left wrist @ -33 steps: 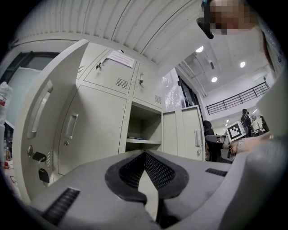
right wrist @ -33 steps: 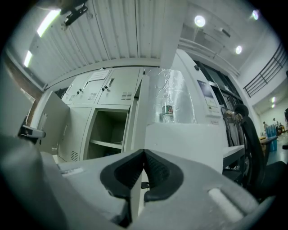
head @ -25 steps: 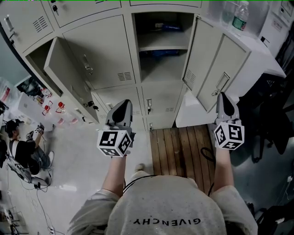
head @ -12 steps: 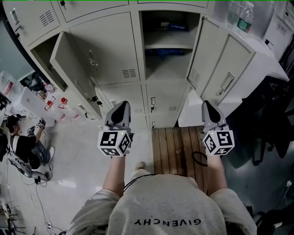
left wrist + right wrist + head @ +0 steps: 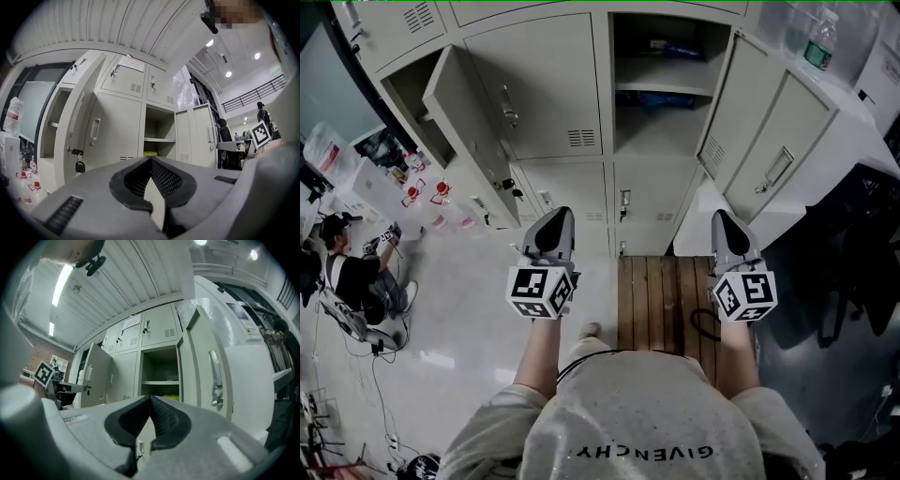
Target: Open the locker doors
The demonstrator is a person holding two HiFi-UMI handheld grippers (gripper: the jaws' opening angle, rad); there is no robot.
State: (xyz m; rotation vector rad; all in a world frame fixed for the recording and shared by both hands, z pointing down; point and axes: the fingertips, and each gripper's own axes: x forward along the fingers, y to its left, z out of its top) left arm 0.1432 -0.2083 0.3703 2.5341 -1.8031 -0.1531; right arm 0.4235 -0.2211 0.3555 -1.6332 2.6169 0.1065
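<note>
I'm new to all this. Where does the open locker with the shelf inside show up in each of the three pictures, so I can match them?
Head view: the open locker is at top centre.
Left gripper view: the open locker is at the centre.
Right gripper view: the open locker is at the centre.
Shared landmark: the closed vented door directly to its left.

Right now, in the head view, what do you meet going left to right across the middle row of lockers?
Left door swung open → closed door → open compartment with a shelf → right door swung open → water bottle at the far right.
</note>
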